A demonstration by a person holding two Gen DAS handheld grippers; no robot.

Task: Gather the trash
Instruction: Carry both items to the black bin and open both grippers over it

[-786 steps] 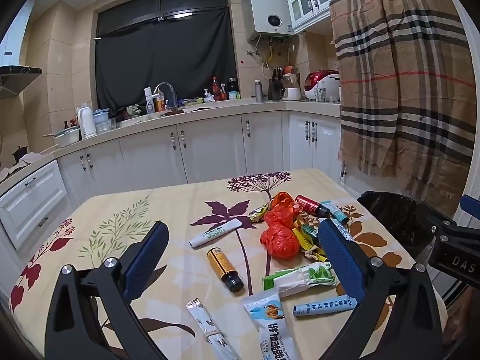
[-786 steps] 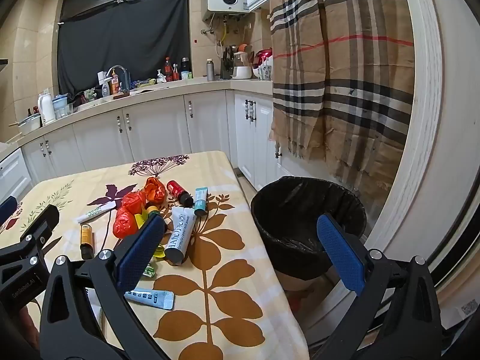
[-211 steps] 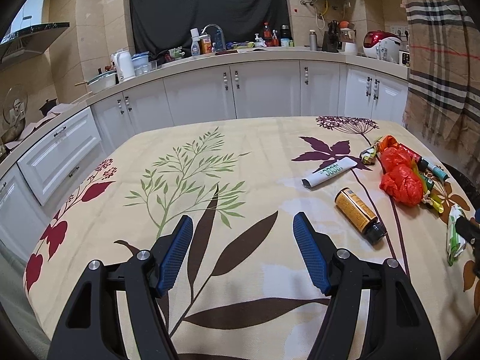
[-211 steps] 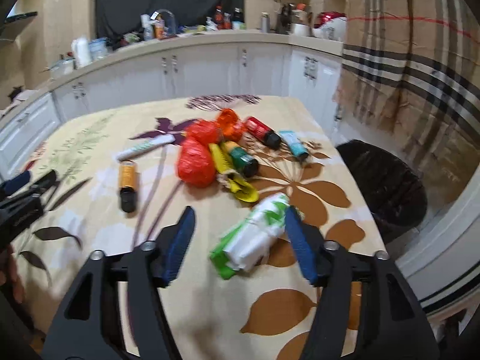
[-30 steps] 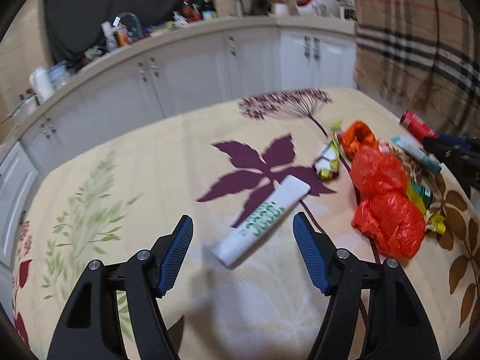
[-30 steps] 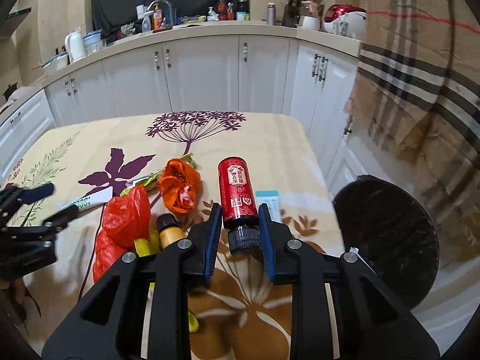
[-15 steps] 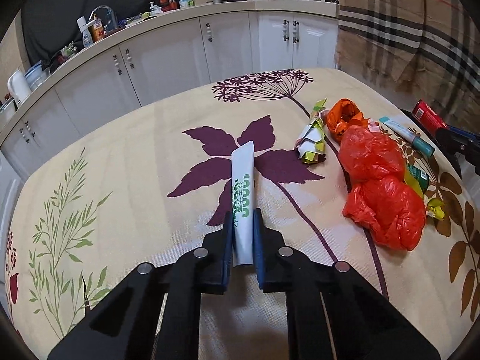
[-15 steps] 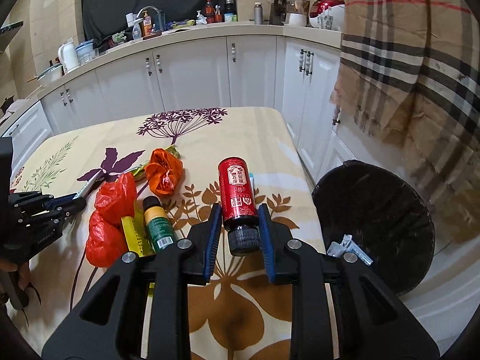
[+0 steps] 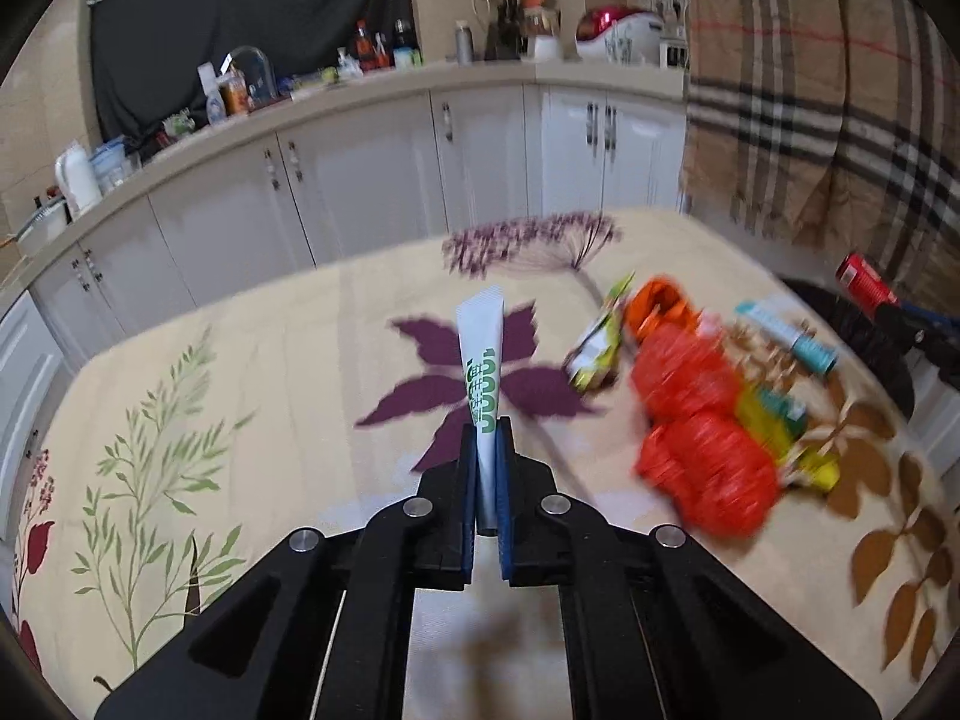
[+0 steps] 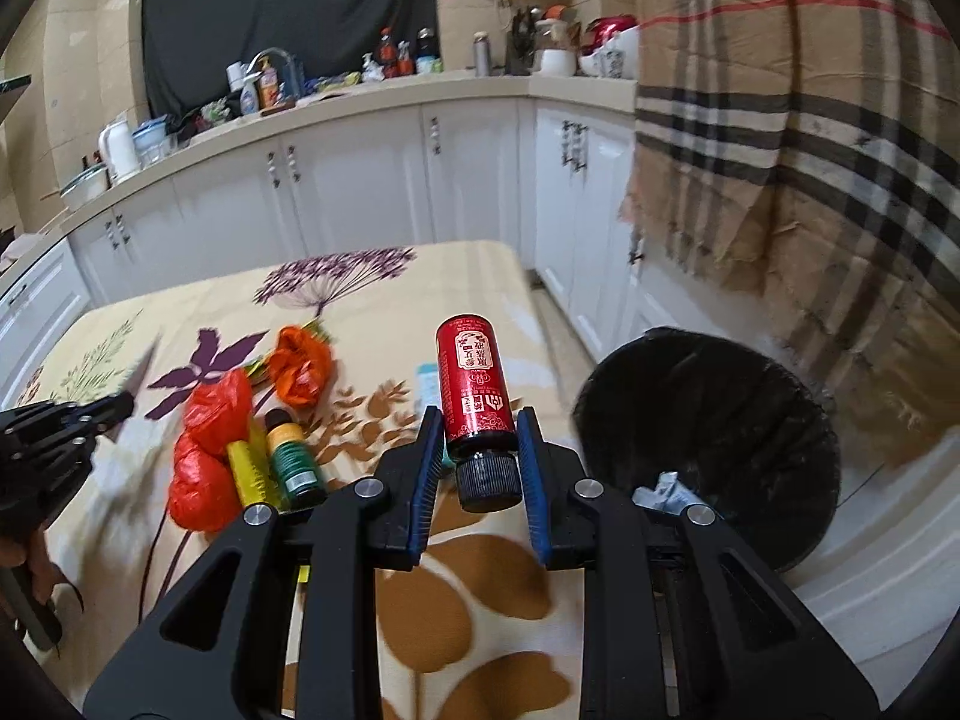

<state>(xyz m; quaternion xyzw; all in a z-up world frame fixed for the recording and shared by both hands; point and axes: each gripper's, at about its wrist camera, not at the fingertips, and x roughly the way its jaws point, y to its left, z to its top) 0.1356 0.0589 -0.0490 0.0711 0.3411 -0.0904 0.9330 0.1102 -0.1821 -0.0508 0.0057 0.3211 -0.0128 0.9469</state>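
Observation:
My left gripper (image 9: 487, 429) is shut on a white tube with green print (image 9: 482, 360) and holds it above the table. My right gripper (image 10: 479, 420) is shut on a red bottle with a black cap (image 10: 476, 387), held above the table's right edge beside the black-lined trash bin (image 10: 714, 408). The red bottle also shows at the far right of the left wrist view (image 9: 864, 282). Red plastic bags (image 10: 207, 456), an orange bag (image 10: 300, 369), a green-labelled bottle (image 10: 291, 456) and a yellow wrapper (image 10: 249, 471) lie on the table. Crumpled packaging (image 10: 669, 492) lies inside the bin.
The floral tablecloth (image 9: 252, 360) covers the table. A teal tube (image 9: 792, 336) and a green-yellow wrapper (image 9: 597, 342) lie near the bags. White kitchen cabinets (image 10: 360, 180) stand behind. A plaid cloth (image 10: 810, 150) hangs at the right above the bin.
My left gripper has shut on the white tube and lifted it off the table. My right gripper has carried the red bottle up off the table toward the bin.

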